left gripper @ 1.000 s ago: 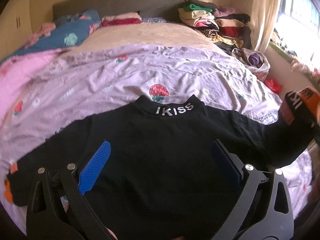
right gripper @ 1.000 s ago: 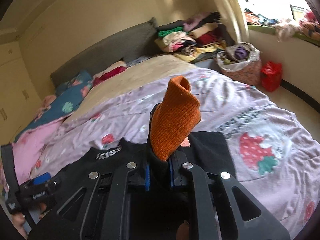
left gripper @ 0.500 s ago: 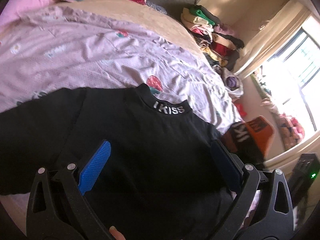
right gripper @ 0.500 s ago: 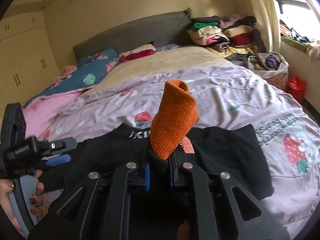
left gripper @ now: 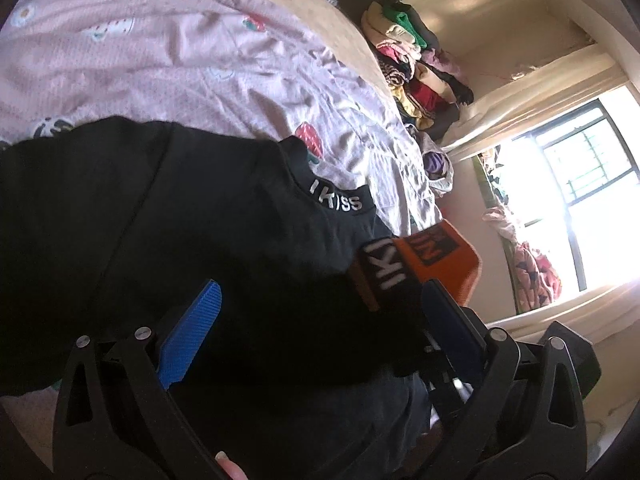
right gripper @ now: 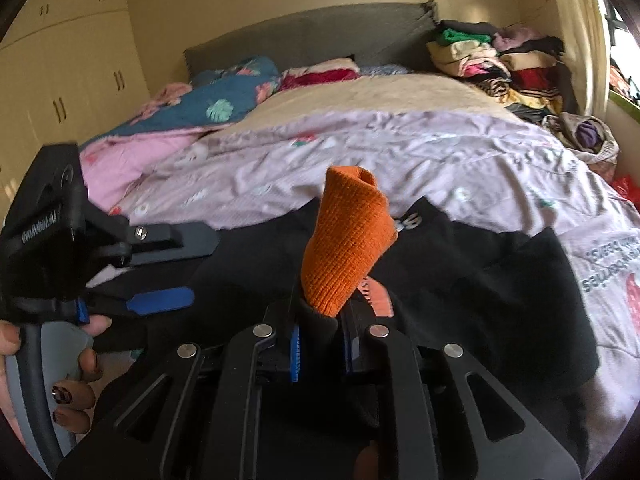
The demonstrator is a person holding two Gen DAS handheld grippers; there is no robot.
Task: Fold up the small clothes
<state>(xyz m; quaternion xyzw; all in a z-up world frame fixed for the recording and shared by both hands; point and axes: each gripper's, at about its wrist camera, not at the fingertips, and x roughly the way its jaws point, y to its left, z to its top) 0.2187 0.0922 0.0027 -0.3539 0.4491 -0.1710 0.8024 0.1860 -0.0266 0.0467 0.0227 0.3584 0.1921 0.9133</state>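
Observation:
A small black sweater (left gripper: 200,232) with a white "IKISS" collar (left gripper: 338,200) lies flat on the lilac bedsheet. It also shows in the right wrist view (right gripper: 500,272). My right gripper (right gripper: 320,344) is shut on the sweater's right sleeve, whose orange cuff (right gripper: 346,240) sticks up between the fingers. That cuff (left gripper: 436,264) shows in the left wrist view over the sweater's right side. My left gripper (left gripper: 320,320) is open and empty above the sweater's body; it also shows in the right wrist view (right gripper: 160,268).
The lilac strawberry sheet (right gripper: 360,160) covers the bed. A pile of clothes (right gripper: 500,64) sits at the far right by the grey headboard (right gripper: 304,36). A bag of clothes (right gripper: 588,136) lies by the bed's right edge. Pillows and a blue blanket (right gripper: 224,100) lie far left.
My right gripper has carried the sleeve and orange cuff leftwards over the sweater's body. My left gripper has turned right and stays open.

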